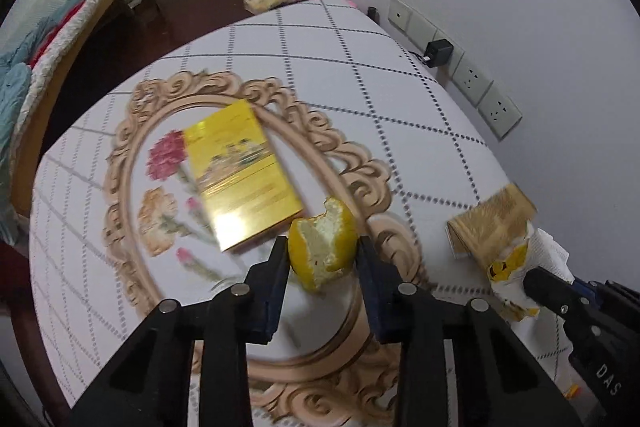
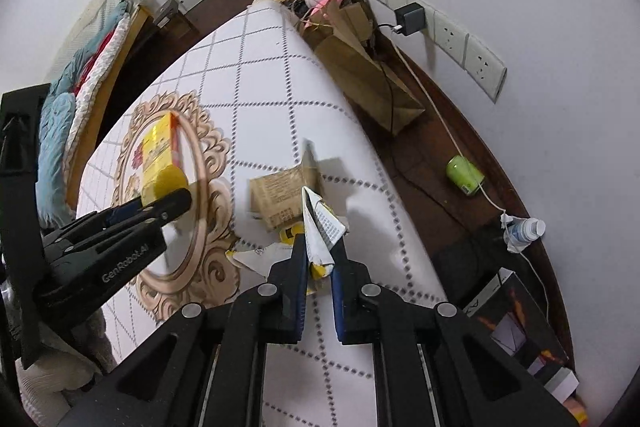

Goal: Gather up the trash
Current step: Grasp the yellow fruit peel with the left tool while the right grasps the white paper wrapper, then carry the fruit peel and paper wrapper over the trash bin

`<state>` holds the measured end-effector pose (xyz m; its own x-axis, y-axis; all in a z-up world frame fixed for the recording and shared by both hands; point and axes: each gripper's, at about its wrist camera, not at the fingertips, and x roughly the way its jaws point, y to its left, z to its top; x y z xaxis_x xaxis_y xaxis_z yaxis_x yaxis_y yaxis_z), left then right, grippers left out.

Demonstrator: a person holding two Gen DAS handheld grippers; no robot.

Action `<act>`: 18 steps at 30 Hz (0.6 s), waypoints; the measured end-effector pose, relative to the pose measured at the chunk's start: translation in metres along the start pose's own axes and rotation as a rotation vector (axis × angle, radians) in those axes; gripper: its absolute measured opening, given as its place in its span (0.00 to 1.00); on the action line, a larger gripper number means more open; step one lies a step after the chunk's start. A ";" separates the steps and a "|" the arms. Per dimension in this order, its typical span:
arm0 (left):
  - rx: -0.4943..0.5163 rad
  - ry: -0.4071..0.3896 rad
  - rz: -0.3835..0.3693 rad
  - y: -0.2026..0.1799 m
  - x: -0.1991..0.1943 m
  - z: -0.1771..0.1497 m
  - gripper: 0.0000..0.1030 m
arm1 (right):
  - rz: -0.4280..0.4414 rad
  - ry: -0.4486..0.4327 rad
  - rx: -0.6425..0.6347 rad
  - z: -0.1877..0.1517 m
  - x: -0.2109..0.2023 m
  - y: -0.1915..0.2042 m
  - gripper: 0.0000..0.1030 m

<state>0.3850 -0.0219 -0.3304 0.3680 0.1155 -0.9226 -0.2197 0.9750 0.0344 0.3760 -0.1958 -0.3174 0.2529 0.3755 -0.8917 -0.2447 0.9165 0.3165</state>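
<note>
A torn yellow citrus peel (image 1: 320,239) sits between the pads of my left gripper (image 1: 323,251), which is shut on it just above the white diamond-patterned tablecloth (image 1: 360,67). Behind the peel a shiny yellow box (image 1: 240,175) lies flat on the printed oval frame. My right gripper (image 2: 320,247) is shut on a crumpled white-and-yellow paper wrapper (image 2: 322,227) that sticks up between its fingers. A flattened brown carton (image 2: 280,195) lies just beyond it. In the right wrist view the left gripper (image 2: 180,201) reaches in from the left, in front of the yellow box (image 2: 160,155).
The table's right edge drops to a dark floor with a brown paper bag (image 2: 360,71), a green can (image 2: 464,175), a plastic bottle (image 2: 526,227) and boxes (image 2: 520,327). Wall sockets with a plugged charger (image 2: 408,15) line the wall. A bed (image 1: 48,39) stands at the left.
</note>
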 end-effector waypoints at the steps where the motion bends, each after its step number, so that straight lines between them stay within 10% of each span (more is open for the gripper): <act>1: -0.005 -0.009 0.008 0.003 -0.007 -0.006 0.28 | 0.003 0.000 -0.008 -0.003 -0.002 0.003 0.10; 18: -0.176 -0.212 0.117 0.119 -0.158 -0.086 0.28 | 0.121 -0.023 -0.209 -0.038 -0.064 0.111 0.10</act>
<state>0.2227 0.0595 -0.2139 0.5076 0.2800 -0.8148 -0.4180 0.9070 0.0512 0.2970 -0.1230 -0.2375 0.2310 0.4860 -0.8429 -0.4619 0.8172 0.3447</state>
